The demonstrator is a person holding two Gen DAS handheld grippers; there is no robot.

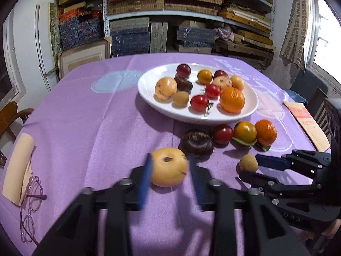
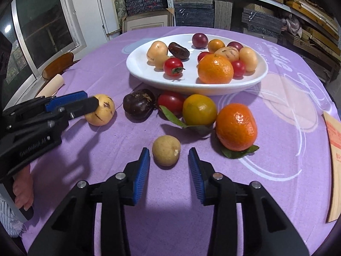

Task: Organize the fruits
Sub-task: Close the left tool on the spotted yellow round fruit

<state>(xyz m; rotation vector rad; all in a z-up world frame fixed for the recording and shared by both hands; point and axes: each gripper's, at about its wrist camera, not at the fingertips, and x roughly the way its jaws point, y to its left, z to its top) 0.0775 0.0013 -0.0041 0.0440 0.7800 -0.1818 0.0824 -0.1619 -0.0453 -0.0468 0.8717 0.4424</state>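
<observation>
Nearest the right wrist camera, the right gripper [image 2: 168, 160] stands with its blue pads either side of a small tan round fruit [image 2: 166, 150] on the purple tablecloth [image 2: 277, 170]; a gap shows on both sides, so the jaws are narrow but not gripping.

In the left wrist view, the left gripper [image 1: 169, 164] brackets a pale yellow fruit with dark streaks [image 1: 169, 166]. Its blue pads lie right against the fruit's sides (they are blurred, so whether they press or only flank it I cannot tell), and the fruit sits on the cloth. From the right wrist view the same fruit [image 2: 102, 111] lies at the left gripper's fingertips.

Just beyond lies a loose row on the cloth: a dark brown fruit [image 2: 138, 104], a red tomato [image 2: 171, 101], a yellow-green citrus [image 2: 199, 109] with a leaf under it, and an orange mandarin [image 2: 236, 127] on its leaves.

Behind the row, the white plate [image 2: 149, 72] holds a heap of fruit, among them a large orange [image 2: 215, 69], cherry tomatoes, pale yellow fruits, a dark date-like piece and plums.

At the far left of the left wrist view, a pair of glasses [image 1: 32, 209] rests near the table edge; a paper envelope [image 2: 334, 149] lies at the right.
</observation>
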